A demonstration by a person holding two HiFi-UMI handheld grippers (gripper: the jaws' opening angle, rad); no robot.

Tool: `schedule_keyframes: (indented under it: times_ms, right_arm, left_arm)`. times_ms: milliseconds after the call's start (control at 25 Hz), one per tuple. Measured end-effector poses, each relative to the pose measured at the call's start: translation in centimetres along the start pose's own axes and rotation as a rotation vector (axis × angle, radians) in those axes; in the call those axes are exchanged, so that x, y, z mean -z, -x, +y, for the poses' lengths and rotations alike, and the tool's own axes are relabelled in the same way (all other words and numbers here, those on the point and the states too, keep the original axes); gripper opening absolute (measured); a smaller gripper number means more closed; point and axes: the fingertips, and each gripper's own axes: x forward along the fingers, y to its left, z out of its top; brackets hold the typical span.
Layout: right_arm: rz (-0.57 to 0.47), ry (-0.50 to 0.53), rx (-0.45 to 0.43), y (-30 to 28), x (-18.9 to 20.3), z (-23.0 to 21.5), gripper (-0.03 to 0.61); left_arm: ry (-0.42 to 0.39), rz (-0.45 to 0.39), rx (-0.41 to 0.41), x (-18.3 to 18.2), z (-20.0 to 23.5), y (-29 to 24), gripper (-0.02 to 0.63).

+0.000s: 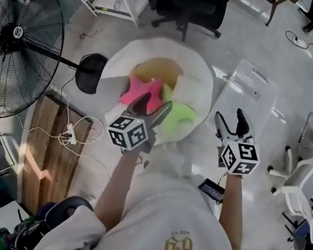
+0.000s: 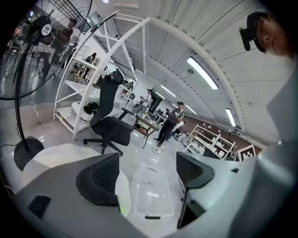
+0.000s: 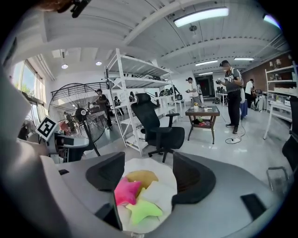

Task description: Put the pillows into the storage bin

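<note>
Several pillows lie on a round white cushion (image 1: 126, 56): a pink star (image 1: 139, 88), a green star (image 1: 178, 118), a mustard pillow (image 1: 157, 70) and a white pillow (image 1: 191, 89). The clear storage bin (image 1: 248, 98) stands on the floor to their right. My left gripper (image 1: 151, 104) hovers open over the near edge of the pile, apart from the pillows. My right gripper (image 1: 230, 116) is open just in front of the bin. The left gripper view frames the bin (image 2: 151, 193) between the jaws of the left gripper (image 2: 146, 169). The right gripper view frames the pink star (image 3: 125, 191) and green star (image 3: 143, 209) between the jaws of the right gripper (image 3: 149, 174).
A big floor fan (image 1: 15, 42) stands at the left with its round base (image 1: 91, 73) beside the cushion. A black office chair (image 1: 190, 1) is behind it. A wooden board (image 1: 51, 145) with cables lies near left. A white chair (image 1: 302, 183) is at the right. People stand far off (image 3: 231, 93).
</note>
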Motion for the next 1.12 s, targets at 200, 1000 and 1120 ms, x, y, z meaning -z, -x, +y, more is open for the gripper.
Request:
schedule_keyframes:
  times_ms: [200,1000,1120]
  right_arm:
    - [-0.008,-0.025,0.059,-1.2,-0.4,-2.4,0.322]
    - [0.112,0.044,-0.045,-7.4,1.7,-6.7,0.319]
    - [0.140,0.054,-0.069,-8.9,2.4,-6.9,0.318]
  left_arm:
    - [-0.018,0.029,0.021,-0.9,1.3,-2.8,0.379]
    - [0.022,0.046,-0.102,0.5,3.5,-8.3,0.379]
    - [0.028,0.081,-0.110,1.7,4.3,-9.0,0.379]
